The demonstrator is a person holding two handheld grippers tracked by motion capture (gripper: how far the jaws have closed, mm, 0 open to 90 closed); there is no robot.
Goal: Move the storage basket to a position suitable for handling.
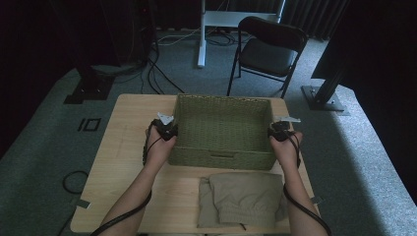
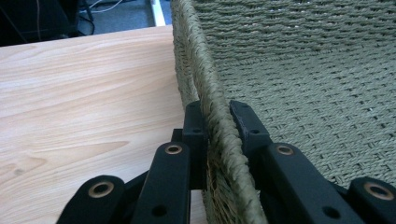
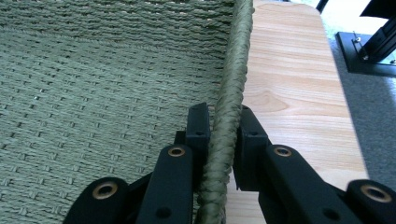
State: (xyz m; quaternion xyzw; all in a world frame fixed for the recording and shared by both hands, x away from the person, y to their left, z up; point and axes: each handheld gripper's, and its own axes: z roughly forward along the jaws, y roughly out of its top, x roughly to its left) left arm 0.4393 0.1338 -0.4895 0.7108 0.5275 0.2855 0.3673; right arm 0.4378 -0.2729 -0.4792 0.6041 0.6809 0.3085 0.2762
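A green woven basket [image 1: 222,152] stands in the middle of the wooden table [image 1: 128,147]. My left gripper [image 1: 167,129] is shut on the basket's left rim [image 2: 212,100], one jaw outside and one inside the wall. My right gripper [image 1: 279,130] is shut on the basket's right rim [image 3: 231,88] the same way. The basket's inside [image 3: 93,84] holds nothing that I can see. A folded beige garment [image 1: 243,199] with an elastic waistband lies on the table in front of the basket, between the person's forearms.
A black folding chair [image 1: 268,51] stands on the carpet beyond the table. White desk legs [image 1: 201,34] and cables lie farther back. A black stand base [image 1: 324,98] sits at the right, another [image 1: 91,88] at the left.
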